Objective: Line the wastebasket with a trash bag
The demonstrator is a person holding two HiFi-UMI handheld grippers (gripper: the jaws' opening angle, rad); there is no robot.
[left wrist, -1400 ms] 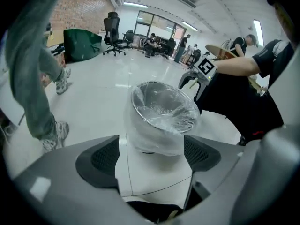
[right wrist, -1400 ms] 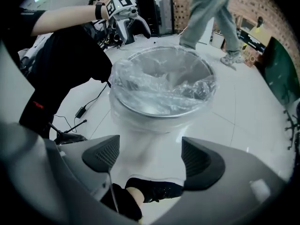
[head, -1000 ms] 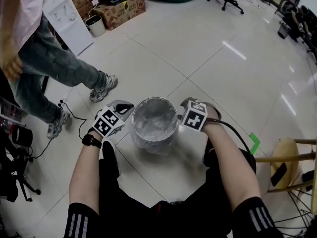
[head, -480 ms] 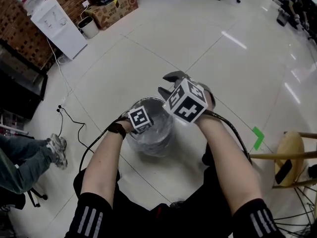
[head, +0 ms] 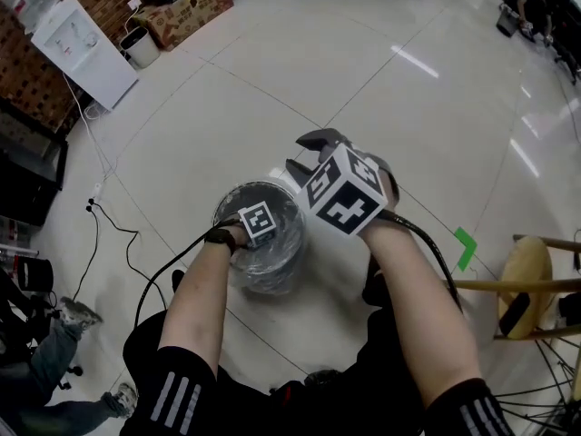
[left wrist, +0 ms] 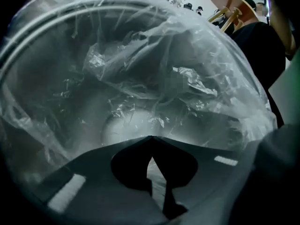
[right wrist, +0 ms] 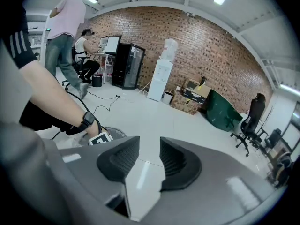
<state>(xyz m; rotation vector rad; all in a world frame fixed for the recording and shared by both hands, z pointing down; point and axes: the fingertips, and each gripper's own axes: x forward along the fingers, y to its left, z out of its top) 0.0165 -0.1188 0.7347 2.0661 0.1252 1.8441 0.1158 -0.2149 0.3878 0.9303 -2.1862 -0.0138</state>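
The round wastebasket [head: 238, 275] stands on the floor between my knees, with a clear trash bag [head: 272, 257] inside it. In the left gripper view the crinkled trash bag [left wrist: 154, 78] covers the walls and the bottom. My left gripper [left wrist: 150, 138] points down into the basket with its jaws shut, tips touching; in the head view only its marker cube [head: 259, 222] shows. My right gripper [head: 305, 153] hangs above the basket's right rim. Its jaws [right wrist: 150, 146] stand apart with nothing between them, aimed out across the room.
A cable [head: 118, 234] runs over the floor left of the basket. A wooden stool [head: 536, 275] and a green tape mark [head: 465, 245] lie to the right. A water dispenser [head: 73, 48], a small bin [head: 136, 45] and a cardboard box [head: 186, 12] stand far left. Someone's shoe [head: 77, 313] shows lower left.
My left gripper has dropped from the basket's left rim down into the basket. My right gripper has risen from the right rim to above it. The person walking by has moved off left.
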